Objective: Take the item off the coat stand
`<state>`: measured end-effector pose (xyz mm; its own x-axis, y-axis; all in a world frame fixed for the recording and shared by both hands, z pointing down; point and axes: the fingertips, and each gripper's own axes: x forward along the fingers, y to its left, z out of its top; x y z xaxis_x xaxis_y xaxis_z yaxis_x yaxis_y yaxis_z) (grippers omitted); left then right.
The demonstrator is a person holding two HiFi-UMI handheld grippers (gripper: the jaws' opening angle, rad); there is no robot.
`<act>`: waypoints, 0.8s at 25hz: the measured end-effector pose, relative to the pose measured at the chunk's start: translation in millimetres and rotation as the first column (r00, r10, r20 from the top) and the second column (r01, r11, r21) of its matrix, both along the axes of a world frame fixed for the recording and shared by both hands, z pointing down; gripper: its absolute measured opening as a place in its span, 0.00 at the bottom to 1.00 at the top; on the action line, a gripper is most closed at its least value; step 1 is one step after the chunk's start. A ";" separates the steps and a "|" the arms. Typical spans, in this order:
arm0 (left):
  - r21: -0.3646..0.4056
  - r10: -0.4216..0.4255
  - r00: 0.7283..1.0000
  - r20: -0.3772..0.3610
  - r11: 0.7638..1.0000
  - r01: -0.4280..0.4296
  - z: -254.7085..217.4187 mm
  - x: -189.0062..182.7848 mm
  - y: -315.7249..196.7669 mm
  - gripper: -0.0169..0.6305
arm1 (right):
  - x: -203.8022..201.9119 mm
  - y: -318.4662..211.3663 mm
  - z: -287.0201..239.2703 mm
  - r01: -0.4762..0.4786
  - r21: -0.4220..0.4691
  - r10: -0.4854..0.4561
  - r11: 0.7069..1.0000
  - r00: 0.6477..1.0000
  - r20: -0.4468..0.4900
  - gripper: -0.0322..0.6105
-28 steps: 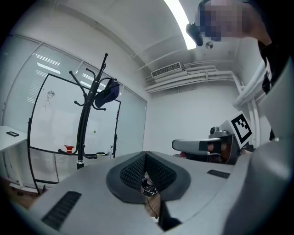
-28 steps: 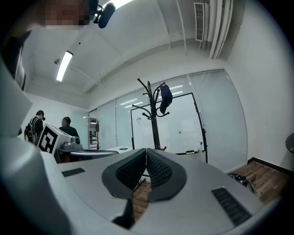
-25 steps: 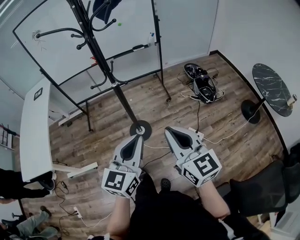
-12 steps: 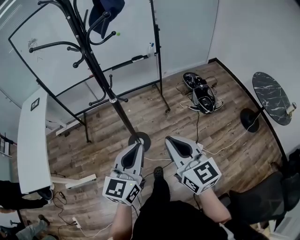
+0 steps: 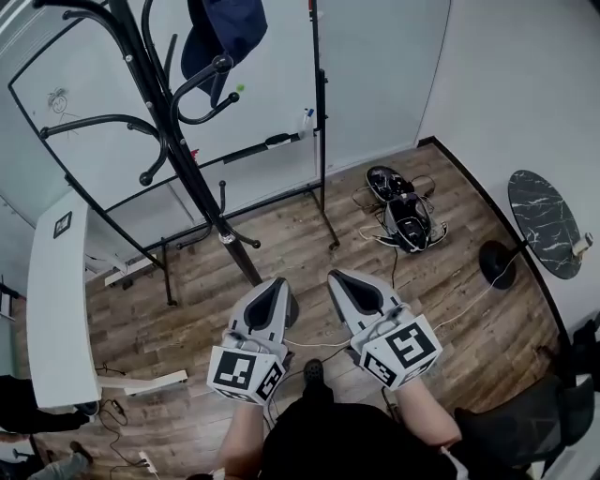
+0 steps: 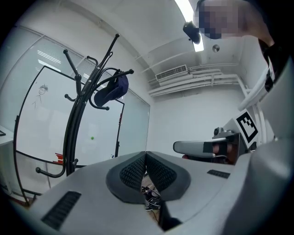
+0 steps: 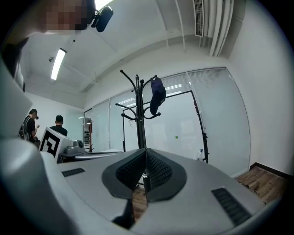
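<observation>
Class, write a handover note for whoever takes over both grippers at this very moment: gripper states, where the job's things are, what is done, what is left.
Left gripper: shut, empty.
Right gripper: shut, empty.
Things: dark blue cap hangs on an upper hook of the black coat stand, ahead of both grippers, untouched.
Done: nothing yet; the cap is still on the stand.
Left: get within reach, open a gripper, grip the cap, lift it off the hook.

Glossy metal coat stand (image 5: pixel 180 141), cloth cap (image 5: pixel 225 28)

The cap (image 5: pixel 232 24) is navy, the coat stand (image 5: pixel 195 178) black, the floor (image 5: pixel 187 319) brown wood-grain, the round table (image 5: pixel 546 220) black marbled.
</observation>
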<state>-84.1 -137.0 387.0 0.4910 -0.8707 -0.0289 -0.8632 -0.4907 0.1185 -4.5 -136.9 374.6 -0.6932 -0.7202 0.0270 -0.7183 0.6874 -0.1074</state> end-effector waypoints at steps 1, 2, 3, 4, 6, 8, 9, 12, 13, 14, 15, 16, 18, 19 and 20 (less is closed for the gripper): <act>0.004 -0.003 1.000 0.000 1.000 0.003 0.5 -1.2 -9.0 0.05 | -6.5 -6.0 -1.5 0.006 0.007 -0.006 1.000 1.000 0.003 0.10; 0.005 -0.006 1.000 0.000 1.000 0.006 1.9 -1.9 -17.8 0.05 | -13.2 -11.2 -2.8 0.018 0.015 -0.018 1.000 1.000 0.004 0.10; 0.007 -0.008 1.000 0.001 1.000 0.008 3.2 -2.4 -25.8 0.05 | -19.3 -15.4 -3.5 0.033 0.022 -0.034 0.999 0.999 0.006 0.10; 0.010 -0.010 1.000 0.004 1.000 0.010 3.7 -3.0 -32.6 0.05 | -24.2 -18.9 -3.7 0.050 0.026 -0.051 0.998 0.999 0.008 0.10; 0.019 -0.012 1.000 0.015 1.000 0.012 1.6 -5.6 -43.5 0.05 | -29.5 -25.8 -2.3 0.072 0.030 -0.072 0.997 0.997 0.008 0.10; 0.028 -0.019 0.999 0.027 0.999 0.018 -2.3 -10.7 -54.4 0.05 | -30.7 -34.9 -1.0 0.074 0.029 -0.074 0.997 0.997 0.010 0.10; 0.031 -0.025 0.999 0.033 0.999 0.024 -4.7 -13.9 -59.4 0.05 | -31.0 -39.5 -1.2 0.074 0.027 -0.074 0.997 0.997 0.015 0.10; 0.052 -0.044 0.997 0.056 0.998 0.041 -14.0 -22.0 -70.9 0.05 | -32.2 -51.5 -7.0 0.081 0.032 -0.083 0.996 0.996 0.044 0.10; 0.062 -0.049 0.997 0.063 0.997 0.045 -17.9 -23.8 -75.2 0.05 | -33.2 -55.8 -11.1 0.087 0.038 -0.089 0.995 0.994 0.058 0.10; 0.072 -0.055 0.996 0.069 0.996 0.050 -22.2 -25.1 -79.8 0.05 | -34.9 -60.0 -16.0 0.095 0.045 -0.098 0.994 0.993 0.069 0.10; 0.083 -0.060 0.996 0.072 0.995 0.054 -26.6 -25.8 -84.3 0.05 | -37.4 -63.7 -21.2 0.105 0.054 -0.109 0.993 0.991 0.075 0.10; 0.094 -0.067 0.995 0.073 0.994 0.060 -31.1 -26.4 -88.4 0.05 | -40.6 -66.9 -26.5 0.116 0.064 -0.121 0.991 0.990 0.075 0.10; 0.111 -0.083 0.994 0.077 0.991 0.075 -39.0 -28.2 -97.2 0.05 | -47.8 -73.2 -37.2 0.139 0.087 -0.145 0.986 0.987 0.065 0.10; 0.114 -0.094 0.992 0.081 0.990 0.084 -41.7 -29.7 -102.9 0.05 | -51.0 -76.7 -42.0 0.148 0.097 -0.154 0.984 0.986 0.059 0.10; 0.113 -0.103 0.991 0.086 0.989 0.093 -43.4 -31.4 -108.7 0.05 | -53.6 -79.8 -46.1 0.155 0.104 -0.161 0.982 0.986 0.051 0.10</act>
